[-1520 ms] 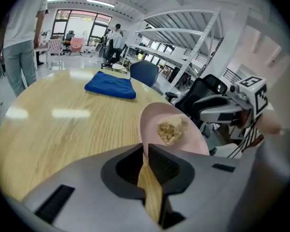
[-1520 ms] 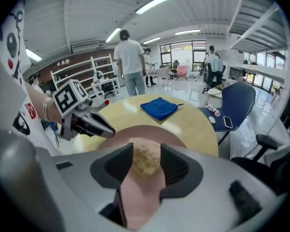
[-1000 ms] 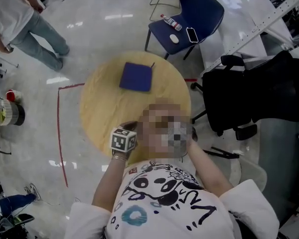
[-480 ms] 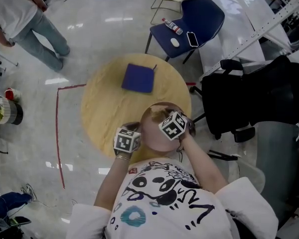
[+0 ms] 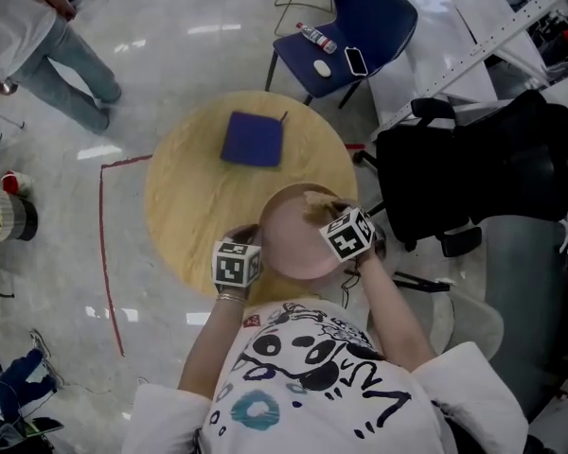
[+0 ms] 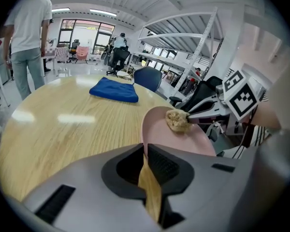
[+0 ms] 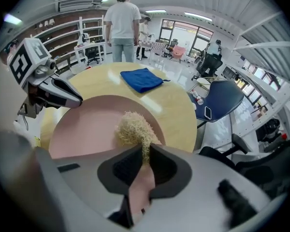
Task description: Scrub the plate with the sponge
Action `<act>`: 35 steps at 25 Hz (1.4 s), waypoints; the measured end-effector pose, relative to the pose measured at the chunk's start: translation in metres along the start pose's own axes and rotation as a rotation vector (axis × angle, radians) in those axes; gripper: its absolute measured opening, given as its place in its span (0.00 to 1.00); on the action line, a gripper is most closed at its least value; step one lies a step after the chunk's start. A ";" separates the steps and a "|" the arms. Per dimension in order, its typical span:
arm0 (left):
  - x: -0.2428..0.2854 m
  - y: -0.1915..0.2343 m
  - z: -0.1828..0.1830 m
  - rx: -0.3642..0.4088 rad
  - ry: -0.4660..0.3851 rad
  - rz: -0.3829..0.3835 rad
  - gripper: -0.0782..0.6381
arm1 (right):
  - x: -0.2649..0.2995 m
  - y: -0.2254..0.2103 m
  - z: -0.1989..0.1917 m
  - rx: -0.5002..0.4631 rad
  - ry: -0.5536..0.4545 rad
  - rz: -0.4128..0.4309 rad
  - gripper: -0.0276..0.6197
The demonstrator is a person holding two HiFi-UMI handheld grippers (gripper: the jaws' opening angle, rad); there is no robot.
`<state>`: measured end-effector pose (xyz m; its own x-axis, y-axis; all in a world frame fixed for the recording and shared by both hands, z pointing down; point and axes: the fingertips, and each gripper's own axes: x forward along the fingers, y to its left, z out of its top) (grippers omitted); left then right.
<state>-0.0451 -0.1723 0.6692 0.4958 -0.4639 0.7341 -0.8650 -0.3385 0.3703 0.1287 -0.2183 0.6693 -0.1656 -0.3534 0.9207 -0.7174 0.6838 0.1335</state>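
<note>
The left gripper pinches the smooth round pink plate by its rim; the right gripper, jaws just closed, clamps a fibrous tan sponge.

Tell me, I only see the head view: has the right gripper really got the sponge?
Observer: Yes. The right gripper view shows the right gripper with its fingers just closed on the straw-coloured sponge, pinching one end over the pink plate.
Operator: Is the left one gripping anything?
Observer: The left gripper is shut on the plate's near rim; the left gripper view shows the edge between its fingers.
</note>
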 end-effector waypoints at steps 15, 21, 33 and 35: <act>0.004 -0.002 -0.001 0.119 0.070 0.023 0.18 | -0.028 0.037 -0.061 0.032 0.016 0.098 0.13; 0.009 -0.005 -0.013 0.050 0.142 -0.037 0.23 | -0.028 0.040 -0.061 0.034 0.003 0.106 0.13; 0.013 0.001 -0.005 0.002 0.086 0.091 0.15 | -0.043 0.089 -0.078 -0.034 0.038 0.255 0.13; 0.013 0.001 -0.005 -0.014 0.078 0.092 0.15 | -0.045 0.102 -0.078 -0.042 0.037 0.293 0.13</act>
<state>-0.0402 -0.1747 0.6823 0.4072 -0.4270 0.8074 -0.9079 -0.2859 0.3067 0.1159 -0.0832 0.6694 -0.3359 -0.1141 0.9350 -0.6140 0.7792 -0.1255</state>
